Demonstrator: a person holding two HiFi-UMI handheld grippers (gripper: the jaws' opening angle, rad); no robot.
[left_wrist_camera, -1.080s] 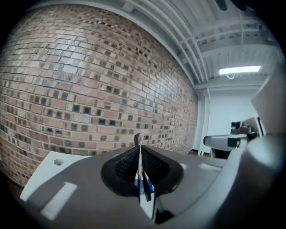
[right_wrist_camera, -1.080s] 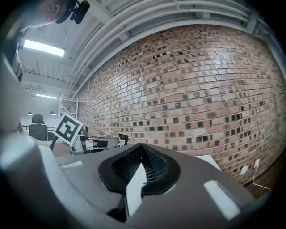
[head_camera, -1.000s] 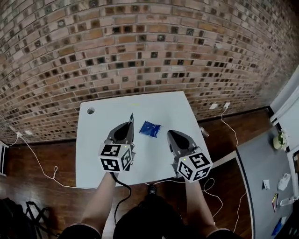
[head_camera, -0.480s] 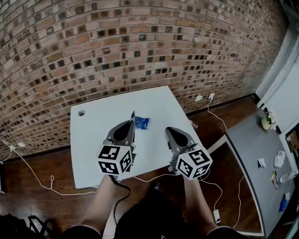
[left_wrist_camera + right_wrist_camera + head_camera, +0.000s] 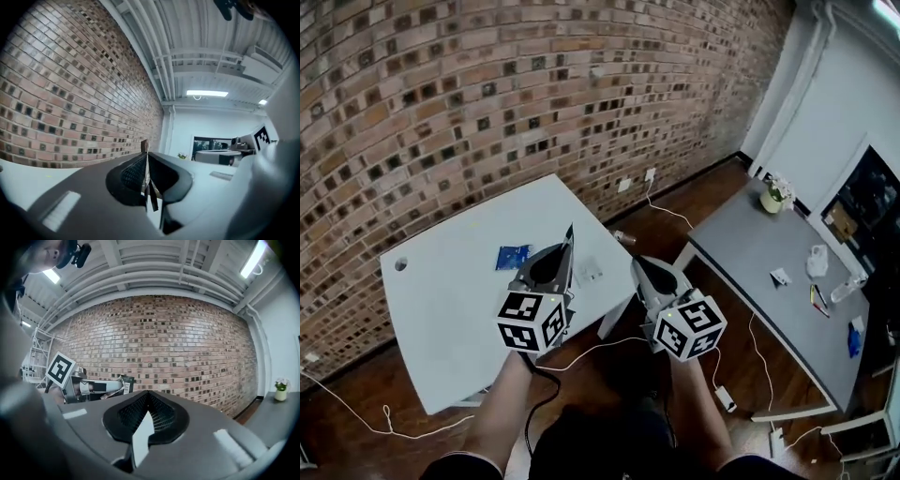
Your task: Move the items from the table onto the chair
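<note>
Nearest the person, two hands are holding the claws level and side by side. The left claw [image 5: 563,251] is pinching a flat dark packet [image 5: 570,234], which is standing on edge with its long side pointing forward past the tips. The right claw [image 5: 637,265] is pressed together with nothing in it.

Just right of the left claw's tip, between the two claws, a white slip [image 5: 590,272] is lying on the white table [image 5: 441,309]. A blue packet [image 5: 514,256] is lying just beyond that claw and to its left. The left claw is nearer both but is full, so the empty right claw looks the freer one.

No chair is showing in any view. A grey table [image 5: 741,253] is standing well off to the right claw's right.
</note>
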